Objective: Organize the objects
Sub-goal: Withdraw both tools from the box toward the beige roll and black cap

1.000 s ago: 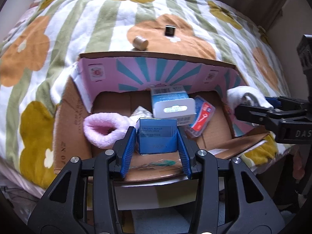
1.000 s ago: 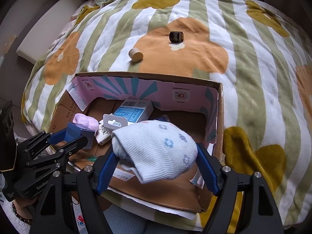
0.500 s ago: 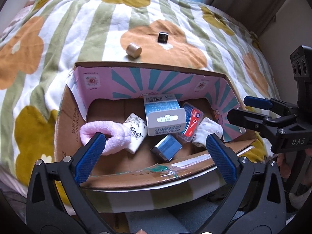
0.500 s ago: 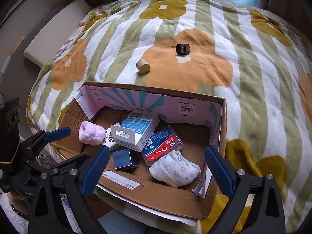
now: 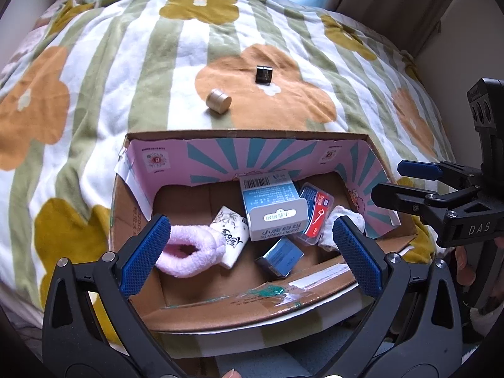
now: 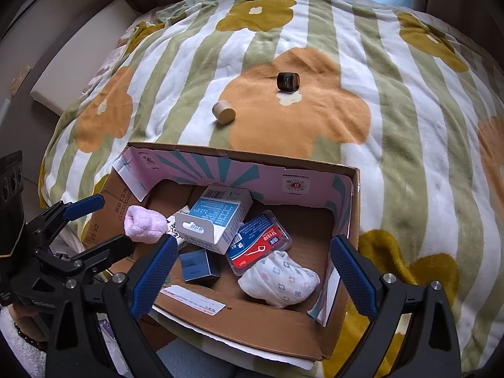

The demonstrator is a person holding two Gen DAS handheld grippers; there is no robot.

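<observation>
A bed is seen, spread with a flowered striped blanket (image 6: pixel 393 132). At its near edge a cardboard box (image 6: pixel 352 208) has just been given the white flowered sock (image 6: pixel 280 280) and small blue box (image 6: pixel 198 264), released by the right claw (image 6: pixel 252 277) and left claw (image 5: pixel 249 255), both now gaping empty. A tan jar (image 6: pixel 224 112) and black jar (image 6: pixel 288 81) remain mid-bed, judged next.

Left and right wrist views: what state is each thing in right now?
cardboard box: open, holding items
blue box: lying in the box
white sock: in the box, released
beige jar: on its side on the blanket
black jar: on the blanket
left gripper: open, empty
right gripper: open, empty
</observation>
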